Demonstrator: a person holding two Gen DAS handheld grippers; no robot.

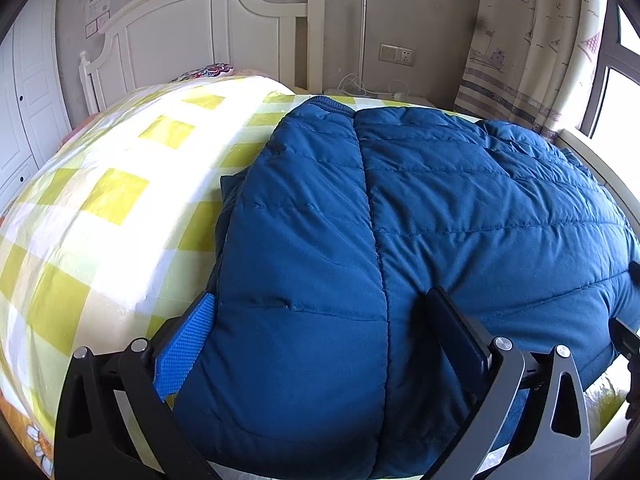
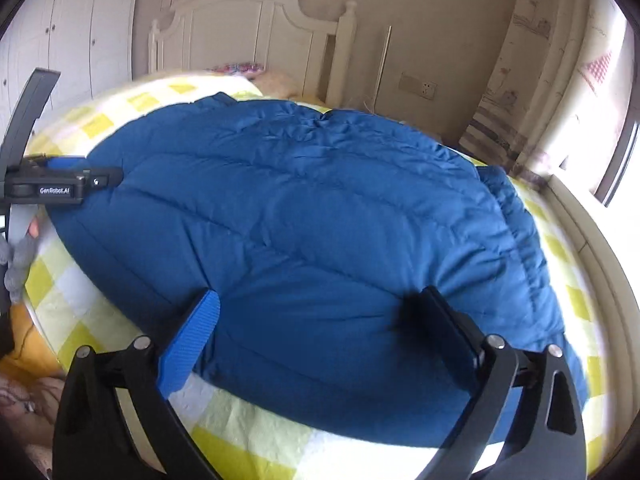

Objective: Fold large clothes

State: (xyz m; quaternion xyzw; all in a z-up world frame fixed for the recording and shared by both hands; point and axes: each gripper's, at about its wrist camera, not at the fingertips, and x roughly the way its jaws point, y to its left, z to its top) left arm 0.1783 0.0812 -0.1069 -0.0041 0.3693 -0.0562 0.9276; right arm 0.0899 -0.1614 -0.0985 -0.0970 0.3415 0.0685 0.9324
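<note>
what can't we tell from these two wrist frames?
- Left wrist: whether the left gripper pinches the blue jacket; puffy fabric fills the wide jaws, contact unclear.
- Right wrist: same for the right gripper; motion blur.
- Both: jacket sleeves and front, folded underneath.
- Left wrist: paper on the wall, too small.

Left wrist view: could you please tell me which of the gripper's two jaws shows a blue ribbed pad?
The picture-left jaw of the left gripper: its blue pad faces the camera beside the jacket; the other shows only black.
</note>
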